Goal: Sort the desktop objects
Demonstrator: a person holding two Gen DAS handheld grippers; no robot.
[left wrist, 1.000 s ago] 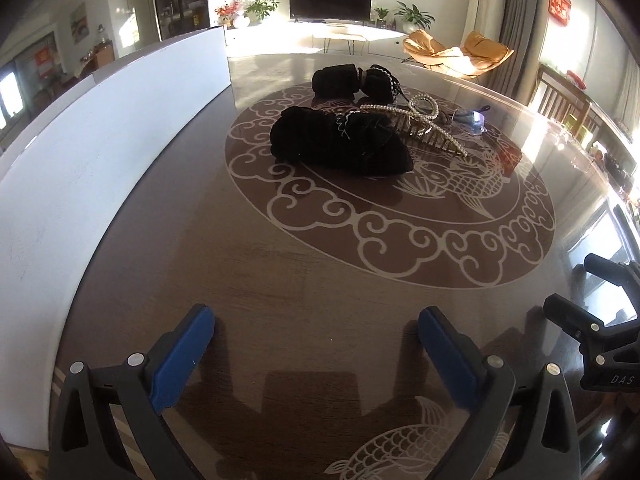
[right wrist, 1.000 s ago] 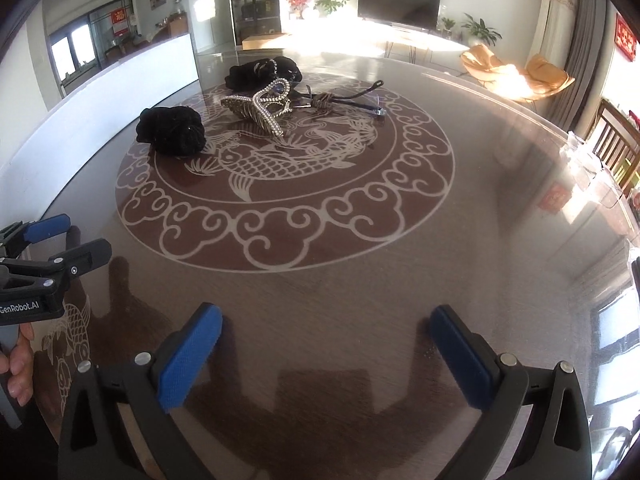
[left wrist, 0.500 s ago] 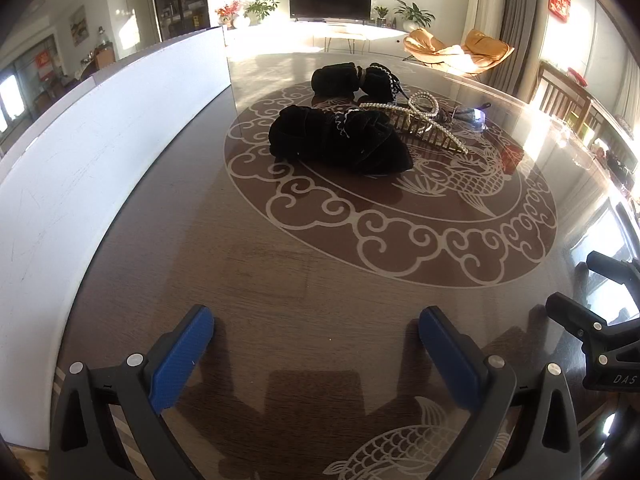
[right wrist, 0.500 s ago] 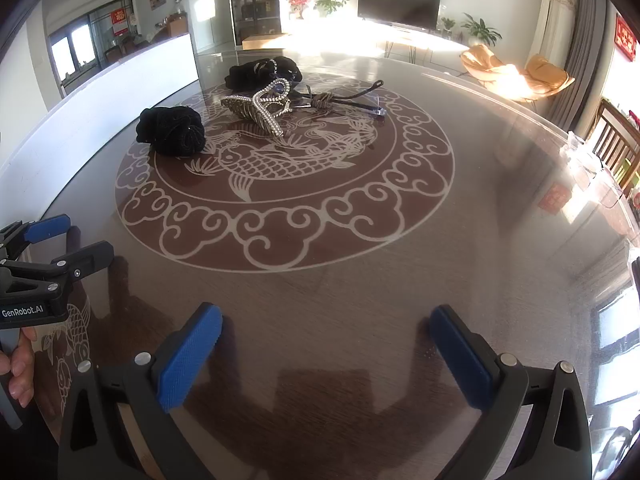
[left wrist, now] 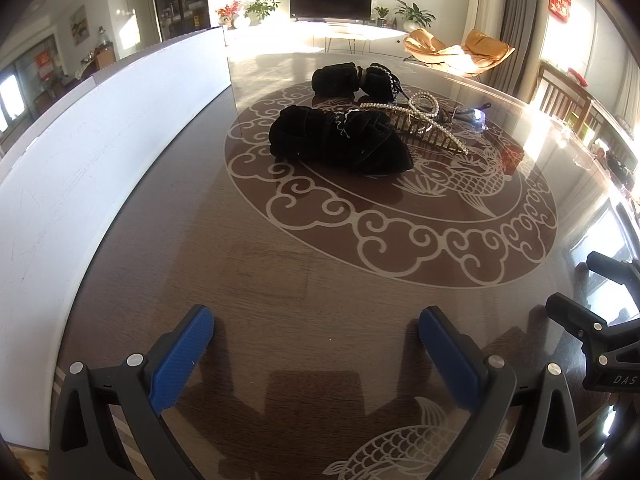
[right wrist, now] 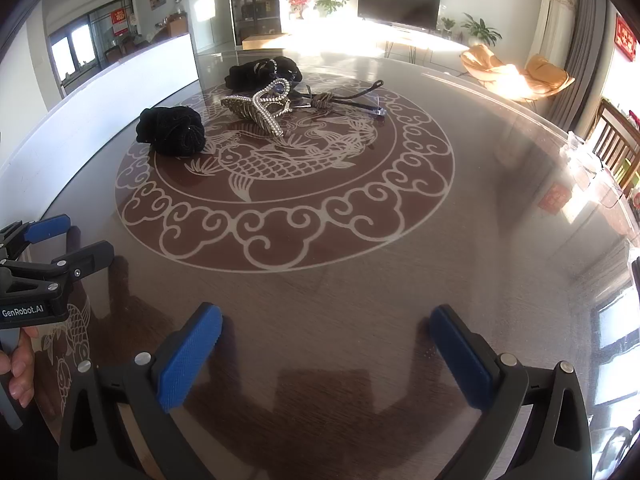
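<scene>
Tongs of both hands stand with their blue pads wide apart and nothing between them, low over the near bare part of the counter [left wrist: 192, 248]. The left tongs [left wrist: 316, 340] face up the counter toward a black velvet hair bow [left wrist: 340, 144] lying on the far-left part of the round fish-and-cloud pattern, well apart from the pads and ahead of them, slightly right of centre. Just behind that bow, touching its right end, lies a pearl hair claw [left wrist: 420, 120], and beyond both sits a second black bow [left wrist: 352, 80] with a beaded trim. To the right of the claw lie glasses [left wrist: 476, 114], catching the light. A white board [left wrist: 100, 152] stands along the left edge of the counter. From the right tongs [right wrist: 326, 340] the same group lies far ahead and to the left: the nearer bow [right wrist: 172, 130], the claw [right wrist: 260, 112], the farther bow [right wrist: 260, 72], and the glasses [right wrist: 348, 98] stretching right. The left tongs [right wrist: 76, 236] show at that view's left edge, a hand [right wrist: 18, 364] below them.
</scene>
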